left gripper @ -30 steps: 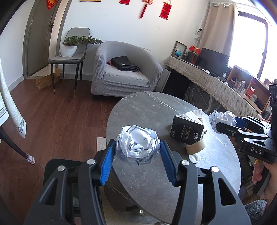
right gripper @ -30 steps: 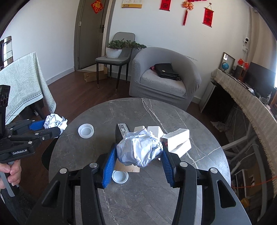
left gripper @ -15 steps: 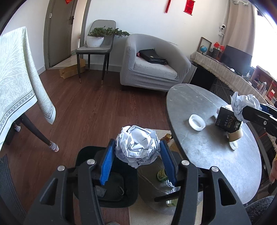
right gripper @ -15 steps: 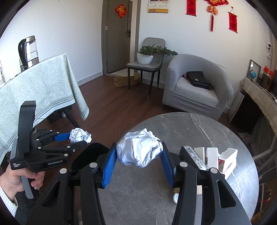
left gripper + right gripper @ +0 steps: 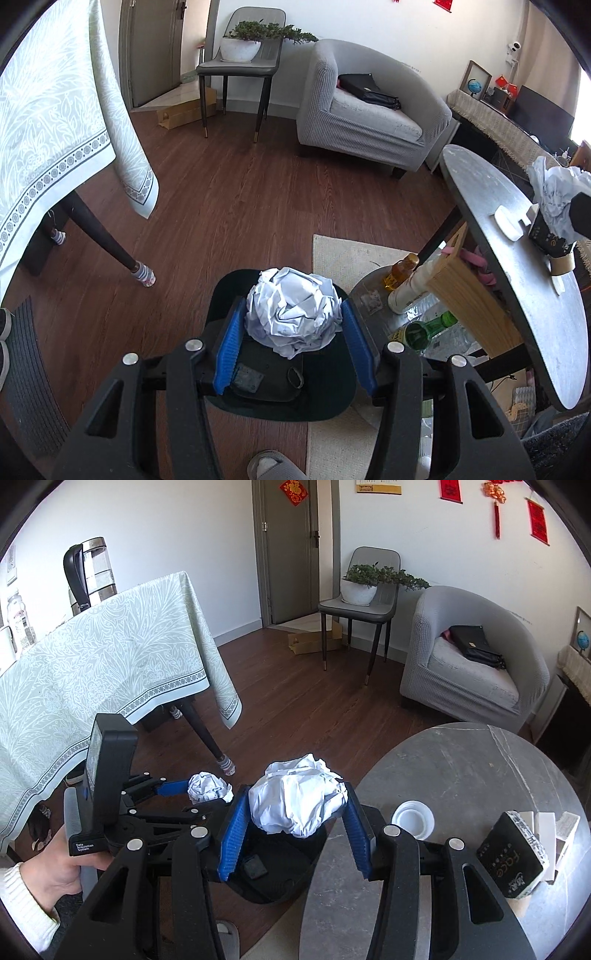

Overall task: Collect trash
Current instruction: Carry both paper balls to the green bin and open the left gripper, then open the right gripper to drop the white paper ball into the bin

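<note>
In the left wrist view my left gripper [image 5: 292, 310] is shut on a crumpled white paper ball [image 5: 291, 326], right above the open black trash bin [image 5: 280, 400] on the floor. In the right wrist view my right gripper [image 5: 295, 792] is shut on a second crumpled paper ball [image 5: 295, 806], over the gap between the bin [image 5: 273, 875] and the round grey table [image 5: 480, 775]. The left gripper [image 5: 205, 795] with its ball [image 5: 208, 792] shows just to the left, held by a hand [image 5: 55, 864]. The bin holds a few dark scraps.
A black box [image 5: 511, 856], white boxes and a white lid [image 5: 412, 818] lie on the round table. Bottles [image 5: 402, 273] and a wooden crate [image 5: 465, 291] stand under it on a rug. A cloth-covered table [image 5: 92, 672] with a dark leg [image 5: 99, 229] stands left.
Both grippers have swung left off the round table toward the bin, each keeping its paper ball. The left one has also sunk and tipped down over the bin.
</note>
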{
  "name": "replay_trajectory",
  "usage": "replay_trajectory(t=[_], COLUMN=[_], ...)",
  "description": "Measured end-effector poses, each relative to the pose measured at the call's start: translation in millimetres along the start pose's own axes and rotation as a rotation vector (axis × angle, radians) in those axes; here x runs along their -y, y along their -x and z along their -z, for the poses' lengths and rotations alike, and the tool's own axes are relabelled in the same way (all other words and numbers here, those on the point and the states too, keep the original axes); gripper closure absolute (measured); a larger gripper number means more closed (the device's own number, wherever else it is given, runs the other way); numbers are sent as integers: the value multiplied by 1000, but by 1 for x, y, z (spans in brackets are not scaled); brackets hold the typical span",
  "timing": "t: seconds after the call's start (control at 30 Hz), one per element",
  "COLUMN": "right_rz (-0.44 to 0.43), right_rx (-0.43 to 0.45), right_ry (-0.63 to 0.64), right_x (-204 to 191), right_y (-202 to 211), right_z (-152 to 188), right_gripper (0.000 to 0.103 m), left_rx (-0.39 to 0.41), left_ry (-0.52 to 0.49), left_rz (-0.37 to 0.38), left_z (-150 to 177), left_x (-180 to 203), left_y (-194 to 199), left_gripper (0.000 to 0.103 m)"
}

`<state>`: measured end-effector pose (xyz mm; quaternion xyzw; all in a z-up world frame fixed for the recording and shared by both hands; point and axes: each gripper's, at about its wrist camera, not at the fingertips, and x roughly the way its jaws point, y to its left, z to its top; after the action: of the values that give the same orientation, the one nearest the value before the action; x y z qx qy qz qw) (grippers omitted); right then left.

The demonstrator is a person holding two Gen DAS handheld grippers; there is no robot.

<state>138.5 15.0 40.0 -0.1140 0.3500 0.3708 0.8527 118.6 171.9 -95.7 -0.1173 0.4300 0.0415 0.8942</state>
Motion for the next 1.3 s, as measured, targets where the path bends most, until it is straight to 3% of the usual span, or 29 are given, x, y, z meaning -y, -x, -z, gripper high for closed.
replay_trajectory(t=[0.63, 0.9, 1.13, 1.3], right_rz=[-113, -112, -98, -89], right_rx=[-125, -161, -186, -239], right_ry=[-4, 1, 3, 10], right_x=[-40, -46, -54, -61], right_y=[-60, -79, -98, -124], right_z=[6, 12, 14, 21], right_gripper=[53, 53, 53, 53], left_rx=[-167, -130, -11, 36], left_ry=[63, 71, 129, 182], left_rz=[-17, -25, -60, -70], left_z=[19, 16, 10, 6], left_x=[-31, -37, -57, -74], left_y=[-52, -38, 0, 19], left_gripper=[44, 40, 39, 45])
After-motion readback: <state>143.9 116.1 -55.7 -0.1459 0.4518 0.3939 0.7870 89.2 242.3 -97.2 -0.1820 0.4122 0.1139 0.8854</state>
